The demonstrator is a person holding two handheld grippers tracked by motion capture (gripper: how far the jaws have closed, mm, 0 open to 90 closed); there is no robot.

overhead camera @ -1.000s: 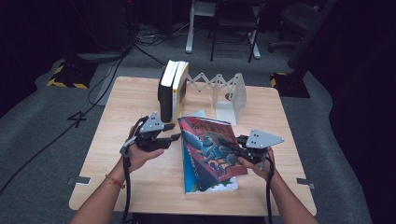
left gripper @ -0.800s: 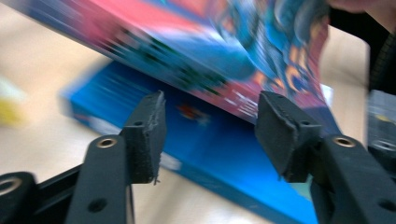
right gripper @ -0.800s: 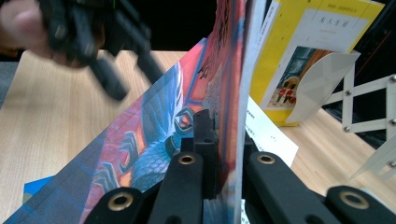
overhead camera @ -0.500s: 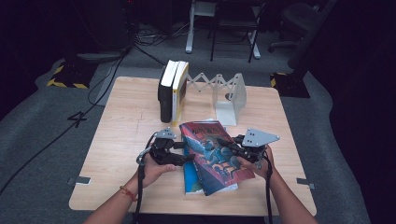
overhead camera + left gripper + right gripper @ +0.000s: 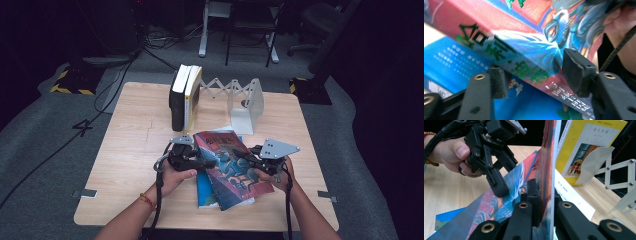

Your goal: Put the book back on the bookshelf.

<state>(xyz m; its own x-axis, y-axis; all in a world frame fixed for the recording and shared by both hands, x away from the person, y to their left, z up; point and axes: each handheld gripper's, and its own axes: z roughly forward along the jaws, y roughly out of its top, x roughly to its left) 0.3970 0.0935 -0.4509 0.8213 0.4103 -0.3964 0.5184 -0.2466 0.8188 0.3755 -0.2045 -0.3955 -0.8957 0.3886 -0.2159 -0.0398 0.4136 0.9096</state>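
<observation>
Red-cover book (image 5: 227, 165) half lifted off blue book (image 5: 206, 189), tilted above tabletop (image 5: 135, 145). Right gripper (image 5: 248, 156) jaws clamped on its edge. Left gripper (image 5: 202, 162) jaws just closing around spine, not clearly pinching yet. Two books already in rack (image 5: 245, 102); these two left, I guess.

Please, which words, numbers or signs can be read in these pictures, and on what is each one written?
"4": marked on the grey floor.
"哈利·波特", then "与阿兹卡", the rest cut off: spine of the red book.
"无人生还": cover of the yellow book.
Small white print on the blue book: too blurred to read.
</observation>
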